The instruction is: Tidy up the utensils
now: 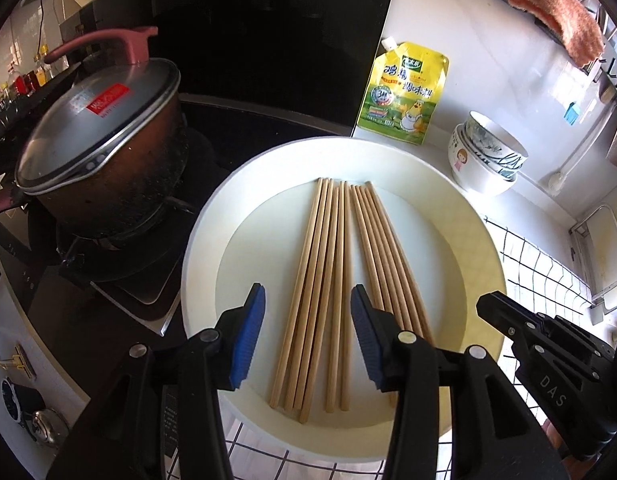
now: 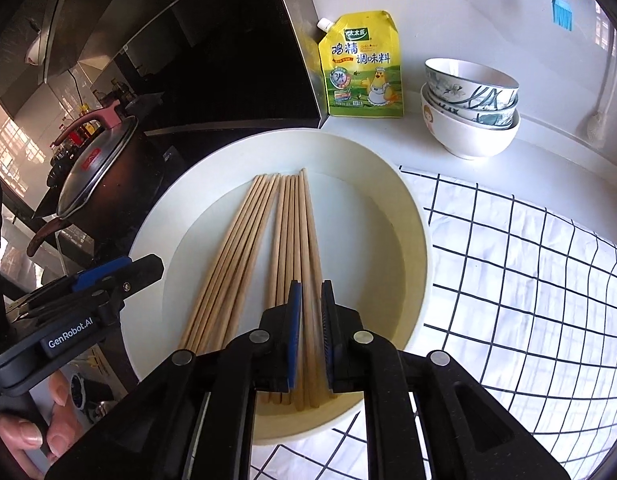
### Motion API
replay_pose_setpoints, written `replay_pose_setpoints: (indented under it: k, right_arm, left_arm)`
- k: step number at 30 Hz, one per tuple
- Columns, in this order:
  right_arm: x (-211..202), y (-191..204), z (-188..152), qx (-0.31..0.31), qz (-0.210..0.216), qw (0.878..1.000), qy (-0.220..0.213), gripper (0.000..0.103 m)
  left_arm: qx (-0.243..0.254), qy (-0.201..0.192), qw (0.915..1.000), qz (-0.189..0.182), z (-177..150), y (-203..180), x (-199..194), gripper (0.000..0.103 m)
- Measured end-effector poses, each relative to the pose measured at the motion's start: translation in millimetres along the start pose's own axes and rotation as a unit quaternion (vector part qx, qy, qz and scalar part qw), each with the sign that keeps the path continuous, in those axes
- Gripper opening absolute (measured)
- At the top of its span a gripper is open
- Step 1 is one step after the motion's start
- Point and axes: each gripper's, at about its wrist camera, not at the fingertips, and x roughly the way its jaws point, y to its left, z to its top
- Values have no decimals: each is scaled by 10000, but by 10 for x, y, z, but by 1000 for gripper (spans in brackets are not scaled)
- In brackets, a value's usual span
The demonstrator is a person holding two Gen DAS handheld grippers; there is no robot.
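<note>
Hovering with the left tongs (image 1: 308,294) half open, blue pads apart and touching nothing. Right tongs (image 2: 311,286) narrowed to a slit, apparently clamping nothing. Directly beneath both sets of tips: wooden chopsticks (image 1: 336,240), fanned in two loose bundles inside a shallow white plate (image 1: 212,240). Likely trouble from here: pinching only part of a bundle and scattering the rest, being round and loose; or snagging the plate's rim and shoving it toward the lidded pot (image 1: 120,184) left of the left tongs.

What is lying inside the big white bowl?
Inside the white bowl lie only wooden chopsticks, side by side on its bottom. Their near ends are partly covered by the right claw.
</note>
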Motion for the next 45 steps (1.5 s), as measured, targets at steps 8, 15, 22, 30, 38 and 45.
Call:
replay_pose_setpoints:
  k: [8, 15, 22, 30, 38, 45]
  right_arm:
    - [-168, 36, -41, -111, -7, 9998, -141, 14]
    - [-278, 20, -84, -140, -43, 9996, -222, 23]
    - [-370, -27, -110, -90, -51, 9995, -291, 33]
    - [-476, -47, -144, -137, -196, 9989, -413, 41]
    - [-550, -45, -191, -198, -337, 9981, -485, 51]
    - [-602, -75, -214, -179, -385, 9977, -527, 54]
  left_arm:
    - [-1, -150, 9999, 19, -38, -22, -186, 45]
    - [48, -212, 9997, 62, -77, -80, -274, 49]
    - [54, -243, 9997, 47, -118, -130, -362, 60]
    - [60, -381, 9992, 73, -155, -172, -484, 68]
    - [66, -449, 9989, 98, -177, -191, -558, 75]
    - [95, -531, 9985, 122, -189, -223, -619, 82]
